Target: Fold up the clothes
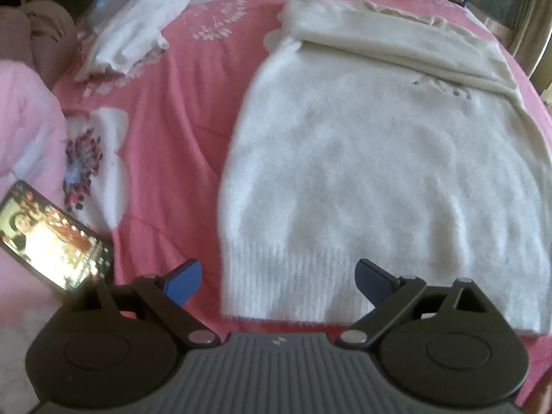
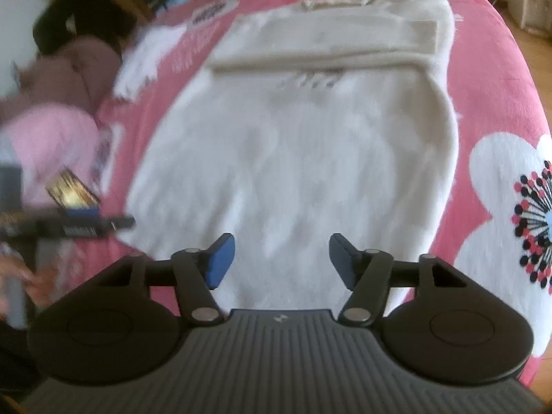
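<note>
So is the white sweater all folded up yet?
Partly folded. The sweater's sleeves lie across its top, but the body is spread flat on the pink bedspread, ribbed hem out.

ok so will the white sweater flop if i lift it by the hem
Probably floppy: the sweater lies limp and flat on the bed, sleeves folded across the top. Its fuzzy knit looks soft, so likely grippy rather than slippery. Its thickness suggests some weight, so the body would likely sag.

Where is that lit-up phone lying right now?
The phone lies at the left edge of the left wrist view, on the pink bedspread, left of the white sweater.
</note>
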`<act>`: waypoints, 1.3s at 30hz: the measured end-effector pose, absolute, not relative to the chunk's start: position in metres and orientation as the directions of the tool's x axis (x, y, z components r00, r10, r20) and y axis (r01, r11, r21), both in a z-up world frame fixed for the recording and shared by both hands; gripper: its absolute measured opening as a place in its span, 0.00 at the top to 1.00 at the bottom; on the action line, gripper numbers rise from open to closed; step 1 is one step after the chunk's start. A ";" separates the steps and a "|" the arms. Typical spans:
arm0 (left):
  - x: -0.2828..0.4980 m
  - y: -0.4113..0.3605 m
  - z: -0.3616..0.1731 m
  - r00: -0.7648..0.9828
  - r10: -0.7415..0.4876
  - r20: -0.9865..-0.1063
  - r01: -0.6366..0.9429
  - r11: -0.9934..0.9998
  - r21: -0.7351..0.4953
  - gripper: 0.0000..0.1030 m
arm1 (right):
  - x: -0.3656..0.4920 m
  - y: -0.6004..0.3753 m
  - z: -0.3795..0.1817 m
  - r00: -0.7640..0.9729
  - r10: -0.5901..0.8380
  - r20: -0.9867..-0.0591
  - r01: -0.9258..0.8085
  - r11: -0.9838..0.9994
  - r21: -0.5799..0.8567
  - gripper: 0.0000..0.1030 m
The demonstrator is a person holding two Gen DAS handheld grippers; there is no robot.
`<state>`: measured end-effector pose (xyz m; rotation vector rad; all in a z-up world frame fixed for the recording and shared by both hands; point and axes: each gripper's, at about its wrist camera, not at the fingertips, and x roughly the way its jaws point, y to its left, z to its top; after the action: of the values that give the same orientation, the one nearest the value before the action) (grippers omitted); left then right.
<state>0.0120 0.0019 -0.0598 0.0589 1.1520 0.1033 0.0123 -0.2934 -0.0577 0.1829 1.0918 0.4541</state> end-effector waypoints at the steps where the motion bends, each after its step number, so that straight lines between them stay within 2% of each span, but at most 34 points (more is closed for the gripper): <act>1: 0.011 -0.001 -0.059 0.417 0.112 -0.902 -0.040 0.994 0.105 0.06 | 0.010 -0.289 -0.062 0.376 0.424 -0.824 -0.270 0.901 0.340 0.33; 6: 0.005 -0.016 -0.061 0.473 0.101 -0.875 0.002 0.993 0.116 0.06 | 0.012 -0.279 -0.076 0.391 0.291 -0.873 -0.267 0.944 0.195 0.24; 9: 0.004 -0.026 -0.063 0.476 0.081 -0.876 0.043 0.992 0.115 0.06 | 0.019 -0.283 -0.079 0.405 0.227 -0.886 -0.212 0.966 0.151 0.23; 15: 0.006 -0.029 -0.065 0.460 0.063 -0.886 0.048 0.994 0.095 0.06 | 0.021 -0.284 -0.081 0.420 0.149 -0.895 -0.170 0.982 0.084 0.14; 23: 0.003 -0.024 -0.065 0.445 0.080 -0.892 0.015 0.995 0.097 0.06 | 0.018 -0.275 -0.078 0.469 0.038 -0.882 -0.144 0.989 -0.034 0.12; 35: 0.005 -0.025 -0.064 0.442 0.082 -0.893 0.002 0.996 0.092 0.06 | 0.020 -0.283 -0.076 0.519 -0.055 -0.853 -0.042 0.995 -0.089 0.11; 39: 0.007 -0.022 -0.065 0.430 0.095 -0.898 -0.013 0.995 0.099 0.06 | 0.020 -0.281 -0.074 0.554 -0.096 -0.827 -0.023 0.991 -0.130 0.04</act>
<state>0.0067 -0.0224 -0.0654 0.0812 1.1243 0.0676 0.0196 -0.2813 -0.0741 -0.1315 0.9837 -0.0427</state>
